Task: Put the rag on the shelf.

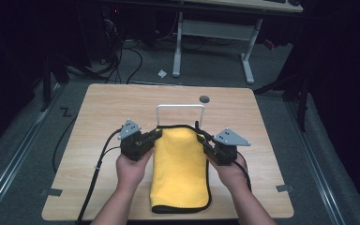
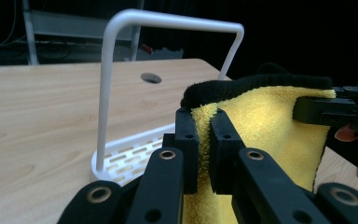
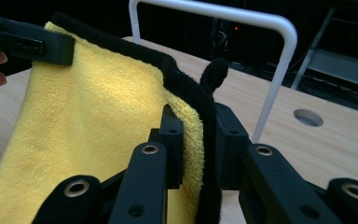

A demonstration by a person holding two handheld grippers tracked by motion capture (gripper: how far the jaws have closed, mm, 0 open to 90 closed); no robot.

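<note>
While its far edge hangs up in the air, the yellow towel [image 1: 180,168] with the black trim lies with its near end on the worktop [image 1: 98,108], close to the person's side. The top edge is stretched flat between two tools. The left tool [image 1: 155,135] pinches the towel's left top corner, and in the left gripper view its two black jaws are shut tight on the yellow cloth [image 2: 261,121]. The right tool [image 1: 202,140] pinches the right top corner, with its jaws squeezed on the black trim and the yellow cloth [image 3: 98,121] beside it. A small black loop [image 3: 214,70] sticks up from the trim next to the right tool. Just behind the lifted edge stands a white rack [image 1: 180,108] with a bent bar on top and a flat base with slots [image 2: 126,156]. A round hole [image 1: 204,99] sits in the worktop a little past the rack.
</note>
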